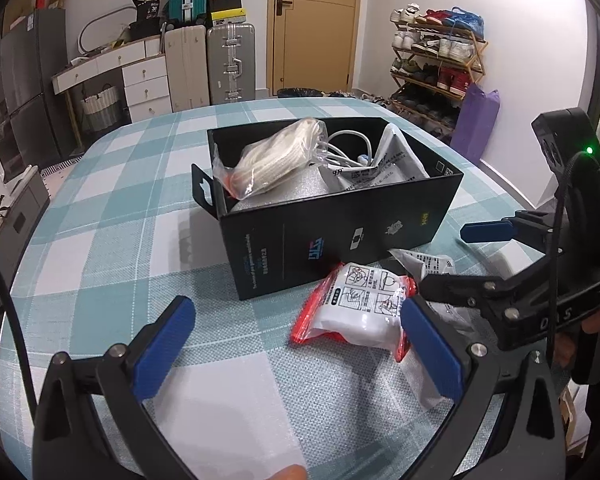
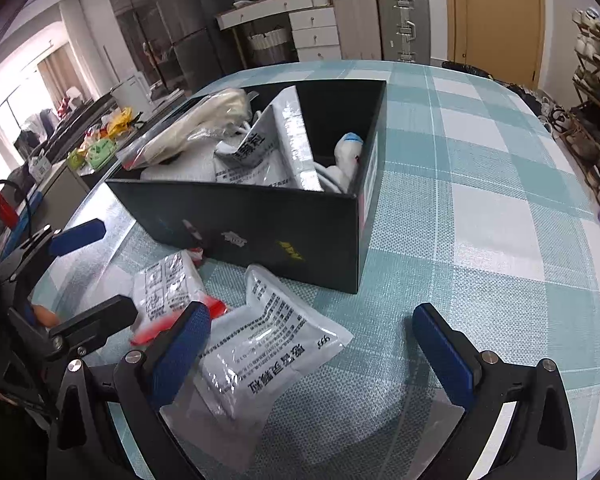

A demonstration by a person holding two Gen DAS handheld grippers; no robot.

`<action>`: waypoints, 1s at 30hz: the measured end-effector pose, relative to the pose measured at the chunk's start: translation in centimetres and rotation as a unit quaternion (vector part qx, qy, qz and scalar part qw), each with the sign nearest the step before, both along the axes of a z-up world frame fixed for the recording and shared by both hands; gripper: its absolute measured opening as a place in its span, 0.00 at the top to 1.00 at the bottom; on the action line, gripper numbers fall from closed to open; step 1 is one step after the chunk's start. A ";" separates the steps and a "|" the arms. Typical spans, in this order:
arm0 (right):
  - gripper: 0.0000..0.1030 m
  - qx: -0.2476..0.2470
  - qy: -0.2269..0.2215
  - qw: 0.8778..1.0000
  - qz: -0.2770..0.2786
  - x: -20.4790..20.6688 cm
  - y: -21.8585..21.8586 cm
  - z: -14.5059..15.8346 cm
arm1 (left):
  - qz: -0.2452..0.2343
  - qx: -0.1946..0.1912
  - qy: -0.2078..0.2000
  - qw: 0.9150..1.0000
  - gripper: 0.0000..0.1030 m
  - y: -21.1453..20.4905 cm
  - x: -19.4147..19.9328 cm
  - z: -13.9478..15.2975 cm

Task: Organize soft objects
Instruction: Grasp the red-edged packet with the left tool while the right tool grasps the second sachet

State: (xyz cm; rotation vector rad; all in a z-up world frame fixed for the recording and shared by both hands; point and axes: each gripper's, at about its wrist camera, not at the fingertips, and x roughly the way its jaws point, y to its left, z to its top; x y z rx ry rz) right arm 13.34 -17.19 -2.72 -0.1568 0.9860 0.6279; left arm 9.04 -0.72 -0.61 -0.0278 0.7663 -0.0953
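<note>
Two soft packets lay on the checked tablecloth [image 1: 112, 216], both outside the black box [image 1: 340, 236] and close to its near wall. Item one: a white pouch with red edges [image 1: 360, 312], printed with diagrams, flat on the cloth just in front of the box. Item two: a silver-white sachet [image 2: 260, 344] with black lettering, beside the pouch and partly overlapping its red end. The left gripper [image 1: 296, 348] stood with jaws spread wide, holding nothing, its right pad close against the pouch's edge. The right gripper [image 2: 312, 344] was likewise spread and empty, its left pad over the sachet's corner. Inside the box: a bagged cream cloth bundle [image 1: 272, 160], a white cable [image 1: 348, 144], further silver sachets [image 1: 384, 164].
</note>
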 end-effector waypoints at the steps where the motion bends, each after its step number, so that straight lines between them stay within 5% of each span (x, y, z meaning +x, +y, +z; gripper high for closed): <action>1: 0.01 -0.007 -0.001 1.000 0.006 -0.1 0.0 0.0 | 0.000 -0.001 0.000 1.000 0.00 0.0 0.0 -0.1; 16: 0.01 -0.017 -0.006 0.998 0.067 -2.0 1.3 -0.5 | -0.001 -0.026 0.007 1.000 0.00 0.9 -0.2 -0.6; 30: 0.01 -0.023 -0.004 0.998 0.053 -1.3 -1.9 -0.2 | -0.017 -0.017 0.016 1.000 0.00 0.2 -0.2 -0.9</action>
